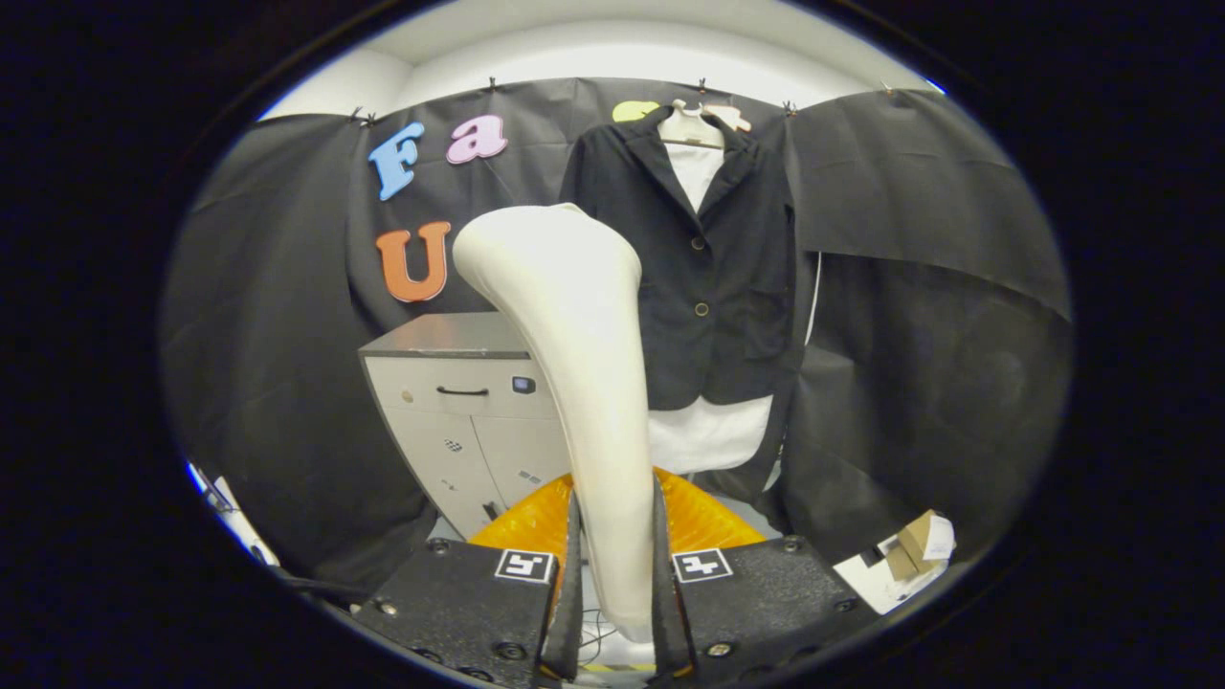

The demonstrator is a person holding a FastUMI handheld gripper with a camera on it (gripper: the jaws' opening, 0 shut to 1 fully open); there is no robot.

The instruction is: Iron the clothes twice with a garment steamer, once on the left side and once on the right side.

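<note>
My gripper [615, 574] is shut on the handle of a cream-white garment steamer [584, 364], which rises from between the fingers and curves up to a rounded head on the left. Beyond it a black jacket [718, 287] over a white shirt [703, 435] hangs on a hanger against the booth's black cloth wall. The steamer head stands in front of the jacket's left edge and hides part of it; whether it touches the cloth I cannot tell.
A grey cabinet [459, 402] with a drawer handle stands left of the jacket, behind the steamer. An orange ribbed object [708, 522] lies just ahead of the fingers. Small cardboard boxes [909, 550] sit on a white surface to the right.
</note>
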